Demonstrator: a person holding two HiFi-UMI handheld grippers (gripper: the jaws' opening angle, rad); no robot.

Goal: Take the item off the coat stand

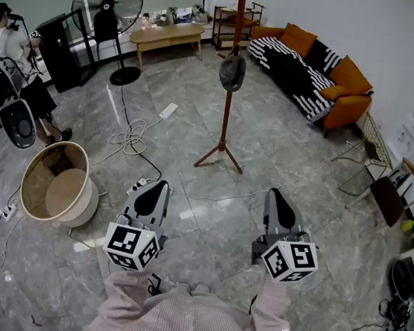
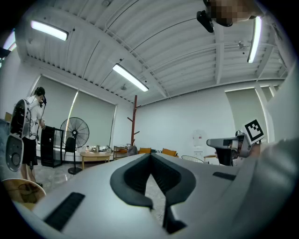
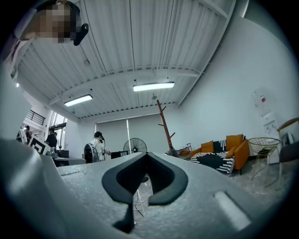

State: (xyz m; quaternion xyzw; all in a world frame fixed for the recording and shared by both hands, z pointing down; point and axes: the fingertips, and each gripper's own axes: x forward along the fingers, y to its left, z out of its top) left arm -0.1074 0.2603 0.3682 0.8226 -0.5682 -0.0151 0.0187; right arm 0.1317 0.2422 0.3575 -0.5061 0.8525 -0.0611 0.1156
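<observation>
Approach step only: left gripper [image 1: 158, 184] and right gripper [image 1: 277, 194] both closed on nothing, well short of stand [image 1: 224, 124]; likely next: walk up, open one, grasp hat [image 1: 232, 72].

Pink striped sleeves [image 1: 192, 325]; grey left gripper [image 1: 158, 185], right gripper [image 1: 276, 195].

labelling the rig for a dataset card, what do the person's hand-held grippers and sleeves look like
The left hand-held gripper and right hand-held gripper are light grey, wedge-shaped shells with black jaw pads. Each carries a white cube at its rear, printed with black square markers. The sleeves are pink with fine white stripes.
</observation>
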